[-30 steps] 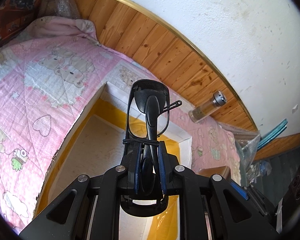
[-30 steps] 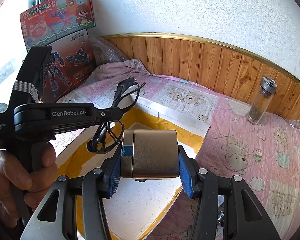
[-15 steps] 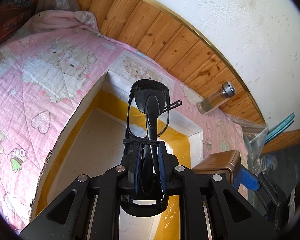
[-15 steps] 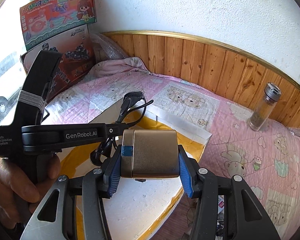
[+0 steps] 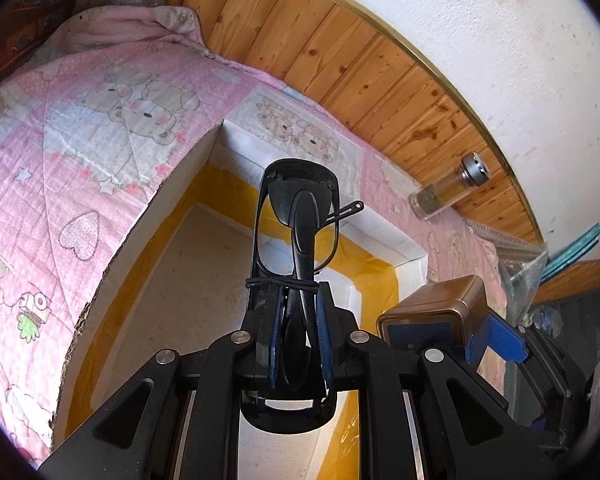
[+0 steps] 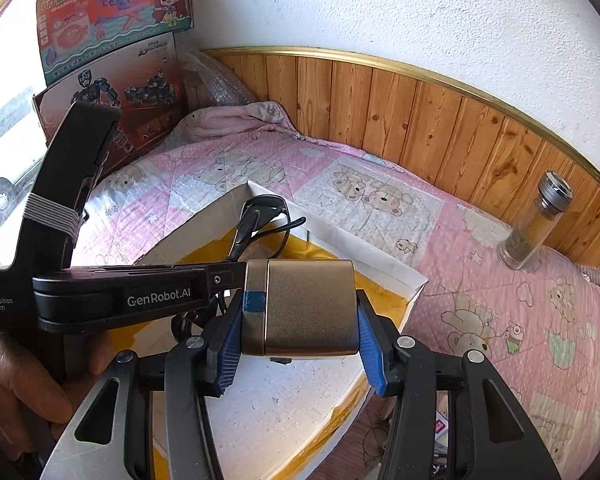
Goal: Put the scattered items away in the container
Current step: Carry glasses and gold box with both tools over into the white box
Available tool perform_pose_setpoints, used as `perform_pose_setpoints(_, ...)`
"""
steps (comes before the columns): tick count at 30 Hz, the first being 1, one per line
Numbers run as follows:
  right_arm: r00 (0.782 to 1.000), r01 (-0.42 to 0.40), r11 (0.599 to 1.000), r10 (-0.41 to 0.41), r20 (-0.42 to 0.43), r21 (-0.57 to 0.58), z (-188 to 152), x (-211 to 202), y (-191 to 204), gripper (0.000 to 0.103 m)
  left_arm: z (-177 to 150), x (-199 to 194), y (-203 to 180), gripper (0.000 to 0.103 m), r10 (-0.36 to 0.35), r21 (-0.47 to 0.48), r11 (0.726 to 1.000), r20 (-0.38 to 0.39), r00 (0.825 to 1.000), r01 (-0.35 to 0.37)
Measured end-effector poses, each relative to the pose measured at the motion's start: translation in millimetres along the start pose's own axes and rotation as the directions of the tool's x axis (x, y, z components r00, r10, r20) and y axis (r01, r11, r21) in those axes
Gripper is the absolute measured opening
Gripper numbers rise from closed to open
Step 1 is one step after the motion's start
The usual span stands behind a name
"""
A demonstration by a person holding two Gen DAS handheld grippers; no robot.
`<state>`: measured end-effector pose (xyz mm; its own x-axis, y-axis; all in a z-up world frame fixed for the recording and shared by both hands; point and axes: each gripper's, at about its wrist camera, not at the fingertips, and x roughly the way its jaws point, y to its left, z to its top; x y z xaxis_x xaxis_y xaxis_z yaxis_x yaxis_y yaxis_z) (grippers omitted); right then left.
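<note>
1. Pinching a folded pair of black glasses (image 5: 296,240), the left gripper (image 5: 298,344) has its fingers (image 5: 272,344) pressed onto the frame above the open box (image 5: 180,172).
2. Clamping a bronze tin (image 6: 310,306), the right gripper (image 6: 300,344) presses blue-padded fingers (image 6: 370,356) against its two sides, over the box's right part.
3. White-walled and lined in yellow, the box rests on a pink quilt (image 6: 380,200) on the bed.
4. Standing on the quilt near the wood panelling is a glass bottle (image 6: 534,226), well apart from the box.
</note>
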<state>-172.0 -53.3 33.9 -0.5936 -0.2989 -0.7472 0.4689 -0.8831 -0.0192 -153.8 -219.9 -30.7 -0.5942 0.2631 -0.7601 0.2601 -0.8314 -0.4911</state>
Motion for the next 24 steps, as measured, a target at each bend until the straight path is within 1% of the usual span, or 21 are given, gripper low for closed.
perform_pose_setpoints(6, 1.000, 0.005, 1.000, -0.005, -0.023, -0.020, 3, 10, -2, 0.052, 2, 11, 7, 0.016, 0.010, -0.026, 1.000, -0.024, 1.000, -0.010)
perform_pose_setpoints(12, 0.999, 0.003, 0.999, -0.005, -0.046, -0.042, 5, 20, -5, 0.052, 2, 21, 16, 0.016, 0.014, -0.079, 0.997, -0.045, 0.999, -0.018)
perform_pose_setpoints(24, 0.993, -0.019, 0.996, 0.008, -0.114, -0.092, 4, 44, -7, 0.052, 2, 38, 18, 0.016, 0.039, -0.144, 0.988, -0.082, 0.996, -0.050)
